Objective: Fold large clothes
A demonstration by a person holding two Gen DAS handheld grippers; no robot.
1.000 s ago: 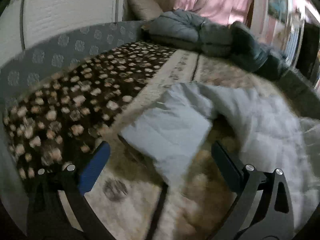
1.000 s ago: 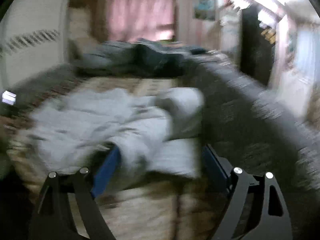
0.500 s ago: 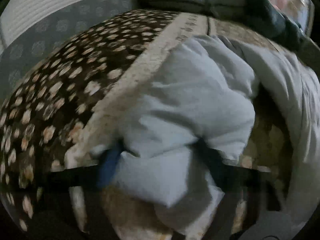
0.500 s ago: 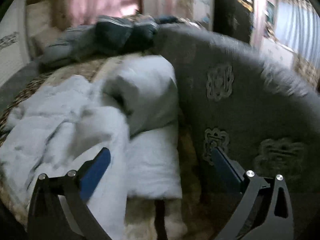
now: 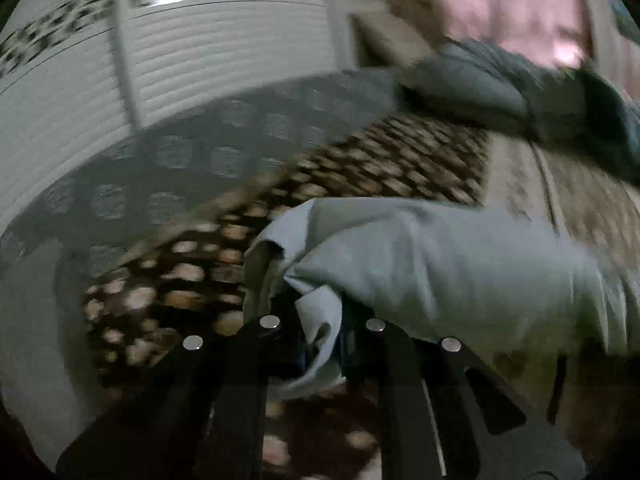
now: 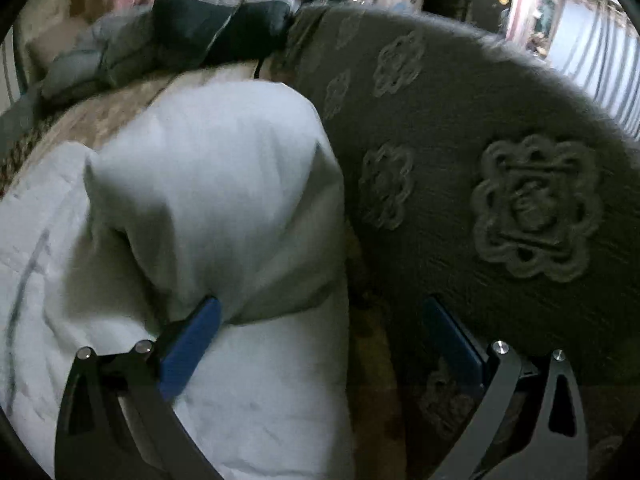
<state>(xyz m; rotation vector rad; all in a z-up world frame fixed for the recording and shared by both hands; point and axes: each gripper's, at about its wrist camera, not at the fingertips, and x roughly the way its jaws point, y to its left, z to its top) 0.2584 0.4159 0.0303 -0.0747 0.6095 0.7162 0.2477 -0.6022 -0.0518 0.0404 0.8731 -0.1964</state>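
Note:
A large pale grey padded garment lies on a bed. In the left wrist view my left gripper is shut on a corner of the garment and holds it lifted above the brown spotted bedspread. In the right wrist view the same garment lies bunched, with a puffy folded part on top. My right gripper is open, its left blue pad pressed against the folded part and its right pad over the grey blanket.
A grey blanket with embossed flower medallions lies along the bed's right side. Dark blue-grey bedding is piled at the head of the bed. A white slatted panel stands on the left. Pink curtains hang behind.
My left gripper closed on the garment's corner and lifted it off the bedspread. My right gripper moved closer to the garment's right side and stayed open.

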